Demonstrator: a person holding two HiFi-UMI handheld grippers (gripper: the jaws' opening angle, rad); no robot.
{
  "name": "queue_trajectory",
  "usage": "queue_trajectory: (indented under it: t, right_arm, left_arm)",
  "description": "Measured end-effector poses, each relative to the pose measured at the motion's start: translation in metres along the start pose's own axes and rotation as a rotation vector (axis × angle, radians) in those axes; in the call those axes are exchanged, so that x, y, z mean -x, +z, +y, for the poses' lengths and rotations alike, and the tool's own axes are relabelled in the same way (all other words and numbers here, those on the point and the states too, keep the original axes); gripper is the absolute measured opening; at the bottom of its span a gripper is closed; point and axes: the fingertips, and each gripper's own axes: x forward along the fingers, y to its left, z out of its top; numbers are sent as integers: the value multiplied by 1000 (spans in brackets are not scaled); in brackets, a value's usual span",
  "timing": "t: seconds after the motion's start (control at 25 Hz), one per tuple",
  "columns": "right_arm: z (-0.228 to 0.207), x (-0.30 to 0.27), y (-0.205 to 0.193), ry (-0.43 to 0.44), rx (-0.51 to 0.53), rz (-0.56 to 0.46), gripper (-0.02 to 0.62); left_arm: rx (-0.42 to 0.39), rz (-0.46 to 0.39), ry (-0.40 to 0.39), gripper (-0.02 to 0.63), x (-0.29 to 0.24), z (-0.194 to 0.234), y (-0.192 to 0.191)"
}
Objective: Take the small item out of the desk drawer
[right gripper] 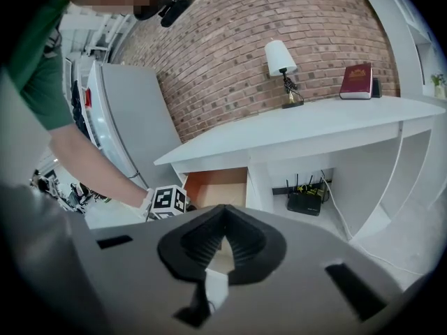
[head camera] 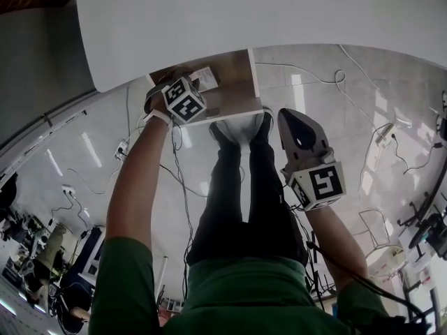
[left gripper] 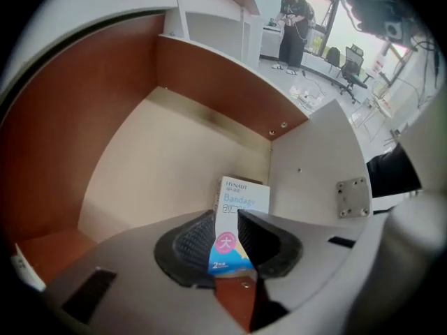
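The desk drawer (head camera: 234,93) stands pulled open under the white desk top (head camera: 244,12). My left gripper (left gripper: 236,215) is inside it, shut on a small white and blue bandage box (left gripper: 241,197) that stands upright between the jaws, close to the drawer's right wall. The drawer's pale floor (left gripper: 160,166) around the box is bare. From the head view the left gripper's marker cube (head camera: 183,100) sits at the drawer's front left, with the box (head camera: 204,77) just beyond it. My right gripper (head camera: 307,155) hangs outside the drawer, to its right, jaws shut and holding nothing (right gripper: 222,218).
On the desk top stand a lamp (right gripper: 281,61) and a red book (right gripper: 357,81); a black router (right gripper: 307,202) sits in the desk's open bay. Cables (head camera: 335,79) trail over the floor. The person's legs (head camera: 241,187) stand before the drawer. A distant person (left gripper: 292,19) stands near office chairs.
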Motion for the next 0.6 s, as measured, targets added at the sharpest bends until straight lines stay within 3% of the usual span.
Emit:
queue_trajectory:
  t: [0.6]
  right_arm:
    - [-10,-10,-28,-3,-56,53,5]
  left_arm:
    - [-55,106,-70,103,-33,2,-7]
